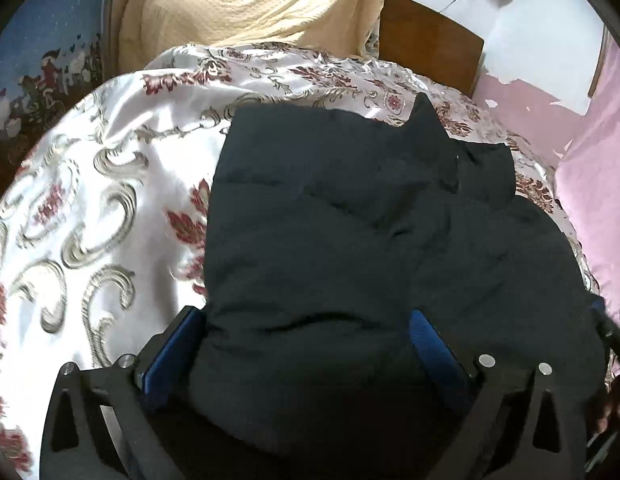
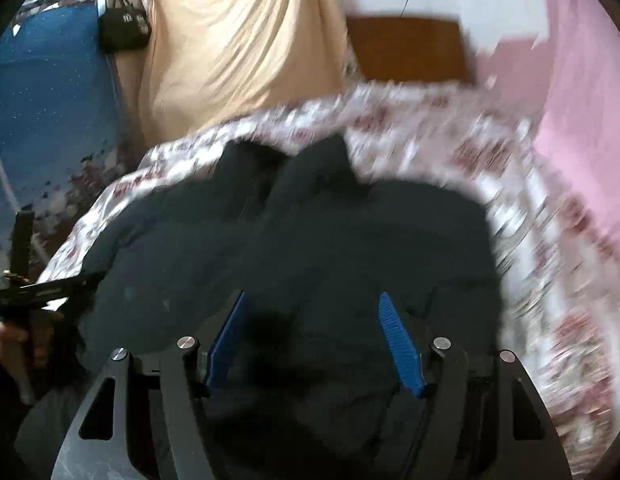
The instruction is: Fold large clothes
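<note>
A large black padded garment lies on the floral bedspread, its collar end pointing away from me. It also fills the middle of the right wrist view. My left gripper is open, its blue fingers spread wide around a bulge of the garment's near edge. My right gripper is open over the garment, blue pads apart, with no cloth pinched between them. The left gripper shows at the left edge of the right wrist view.
A beige cloth hangs behind the bed. A brown headboard stands at the back. A pink wall is on the right, a blue patterned fabric on the left. A black bag hangs at upper left.
</note>
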Action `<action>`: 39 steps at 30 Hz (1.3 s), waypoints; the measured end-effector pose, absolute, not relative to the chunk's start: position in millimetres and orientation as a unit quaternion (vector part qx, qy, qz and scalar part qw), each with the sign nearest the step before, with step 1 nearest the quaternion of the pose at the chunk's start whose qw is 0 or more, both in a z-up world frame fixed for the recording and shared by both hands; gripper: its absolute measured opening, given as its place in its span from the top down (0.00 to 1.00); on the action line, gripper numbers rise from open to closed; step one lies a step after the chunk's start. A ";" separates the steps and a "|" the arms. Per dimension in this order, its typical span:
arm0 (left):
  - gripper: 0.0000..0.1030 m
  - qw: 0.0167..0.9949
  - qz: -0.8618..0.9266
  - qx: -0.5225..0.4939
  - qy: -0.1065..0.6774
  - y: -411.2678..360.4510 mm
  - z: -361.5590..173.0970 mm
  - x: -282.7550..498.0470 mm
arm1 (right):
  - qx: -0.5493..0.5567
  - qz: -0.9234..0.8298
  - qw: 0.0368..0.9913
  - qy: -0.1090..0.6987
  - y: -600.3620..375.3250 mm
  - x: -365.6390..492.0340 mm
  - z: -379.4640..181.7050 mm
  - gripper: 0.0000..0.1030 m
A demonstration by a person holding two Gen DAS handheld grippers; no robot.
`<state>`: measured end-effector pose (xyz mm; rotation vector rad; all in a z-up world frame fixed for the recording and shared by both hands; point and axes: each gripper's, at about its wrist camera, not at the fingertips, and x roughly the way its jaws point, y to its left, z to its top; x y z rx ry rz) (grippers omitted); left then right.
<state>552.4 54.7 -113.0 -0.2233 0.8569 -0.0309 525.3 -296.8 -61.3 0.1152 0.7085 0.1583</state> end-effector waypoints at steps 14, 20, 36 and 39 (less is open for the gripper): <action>0.00 0.915 -0.009 -0.088 0.393 47.6 -127.2 552.4 | 0.088 0.077 0.909 0.400 -295.7 548.2 -116.7 0.41; 0.00 0.915 -0.014 -0.099 0.390 49.3 -126.6 550.4 | 0.092 0.079 0.909 0.400 -297.4 551.0 -117.3 0.40; 0.00 0.893 -0.071 -0.184 0.405 71.0 -84.4 544.6 | 0.098 0.119 0.883 0.444 -295.1 552.4 -96.2 0.02; 0.00 0.897 -0.083 -0.163 0.401 64.3 -49.6 561.2 | 0.044 0.096 0.894 0.435 -286.2 554.9 -59.7 0.02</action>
